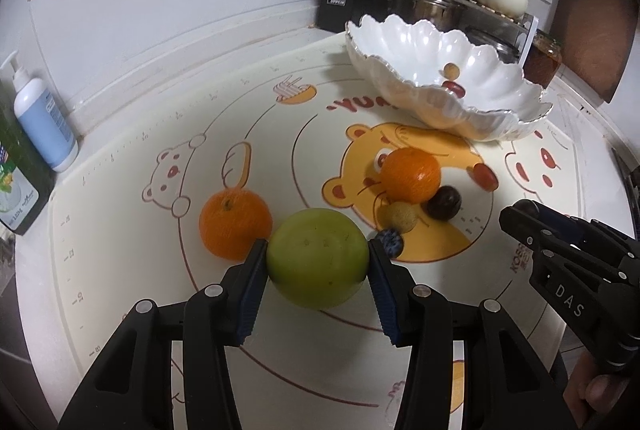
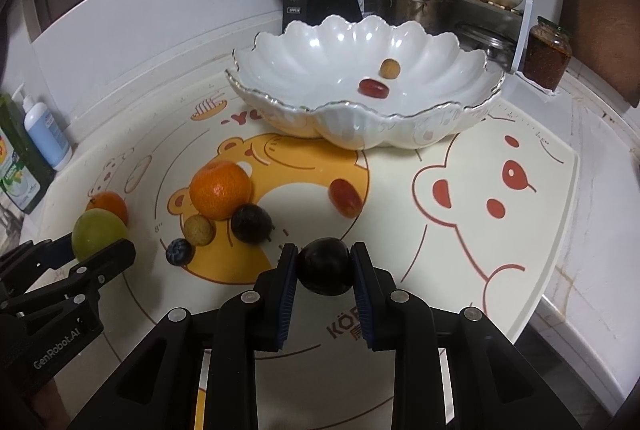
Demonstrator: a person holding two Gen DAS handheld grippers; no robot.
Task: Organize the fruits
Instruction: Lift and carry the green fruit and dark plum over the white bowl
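Green apple on mat, beside orange: your left gripper pinches it. Dark plum at mat's near edge: your right gripper clamps it. Scalloped bowl behind holds two small fruits.

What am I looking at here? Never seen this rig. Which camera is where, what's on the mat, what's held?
No robot arm: a person holds a two-finger gripper in each hand, and each gripper carries a fisheye camera looking along its fingers.

The left wrist view shows the left gripper shut on a green apple. The right wrist view shows the right gripper shut on a dark plum.

On the cartoon bear mat lie two oranges, another dark plum, a blueberry, a small tan fruit and a red grape. The white scalloped bowl already holds a red grape and a tan fruit.
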